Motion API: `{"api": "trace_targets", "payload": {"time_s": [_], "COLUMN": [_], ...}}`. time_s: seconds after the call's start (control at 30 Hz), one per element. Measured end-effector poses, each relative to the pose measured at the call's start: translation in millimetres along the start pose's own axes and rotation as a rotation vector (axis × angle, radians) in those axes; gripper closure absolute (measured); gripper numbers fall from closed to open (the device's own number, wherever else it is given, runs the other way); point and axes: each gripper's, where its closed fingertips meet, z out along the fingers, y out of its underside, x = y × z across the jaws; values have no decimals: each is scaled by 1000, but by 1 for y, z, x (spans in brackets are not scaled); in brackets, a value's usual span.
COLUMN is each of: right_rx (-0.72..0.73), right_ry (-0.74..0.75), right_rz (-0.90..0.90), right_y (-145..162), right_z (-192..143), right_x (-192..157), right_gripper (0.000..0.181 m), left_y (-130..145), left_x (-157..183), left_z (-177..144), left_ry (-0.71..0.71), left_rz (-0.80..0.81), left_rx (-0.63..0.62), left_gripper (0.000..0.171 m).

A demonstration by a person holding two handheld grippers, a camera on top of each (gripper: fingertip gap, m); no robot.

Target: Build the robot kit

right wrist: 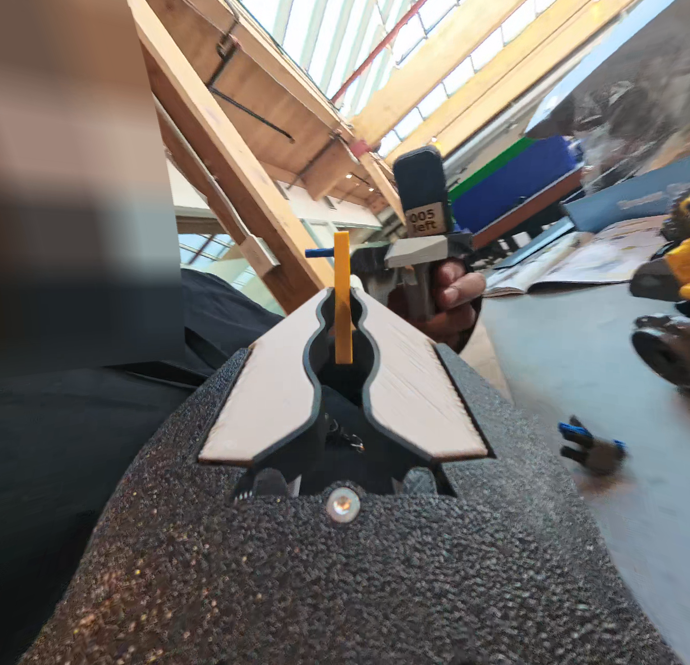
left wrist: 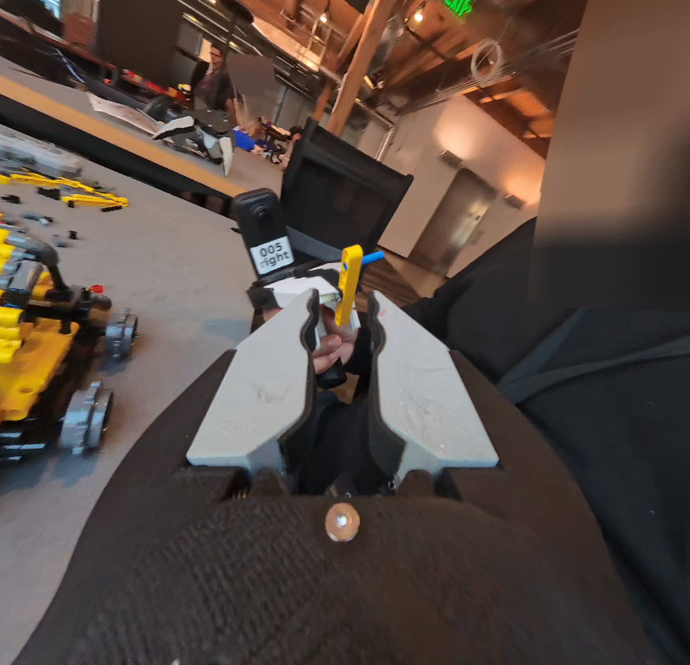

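Right gripper (right wrist: 341,299): tips pinched tight on a yellow beam (right wrist: 342,296), held upright w/ its top half above the tips and its lower end hanging in the gap btwn the fingers.
Yellow beam: flat, narrow, w/ holes; a blue pin (right wrist: 319,252) sticks out sideways near its top.
Left gripper (left wrist: 343,299): jaws apart w/ a clear gap, nothing btwn them; it points at the right gripper and the beam, close but not touching.
Hands: a hand (right wrist: 453,292) grips the left gripper's handle; fingers (left wrist: 330,348) of the other hand show thru the left gripper's gap.
Table (left wrist: 168,273): grey top, off to the side of both grippers.
Toy vehicle (left wrist: 44,348): yellow & black brick-built model w/ grey wheels, standing on the table, well apart from the beam.
Loose parts (left wrist: 86,197): yellow and black pieces scattered farther back on the table.
Booklet (right wrist: 582,262): lies open on the table behind the left gripper.
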Motion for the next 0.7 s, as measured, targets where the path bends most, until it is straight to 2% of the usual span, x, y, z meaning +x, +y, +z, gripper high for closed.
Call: {"api": "trace_targets", "payload": {"time_s": [0.1,0.27,0.37,0.7], "right_rx": [-2,35,17,-75], "right_ry": [-104,-235,-264,-306], "right_rz": [85,238,270,309], "right_y": [4,5,11,28], "right_z": [7,14,18,23], "right_x": [-9,-15,-17,-25], "right_gripper": [175,174,175,174], "left_y": [8,5,5,6], "left_x": [-1,25,29,44], "left_z": [5,15,16,14], "left_ry": [13,138,148,191], "left_rz": [-18,1,18,-35], "left_rx": [-35,-14,-4,51], "left_gripper": [144,148,164,164]}}
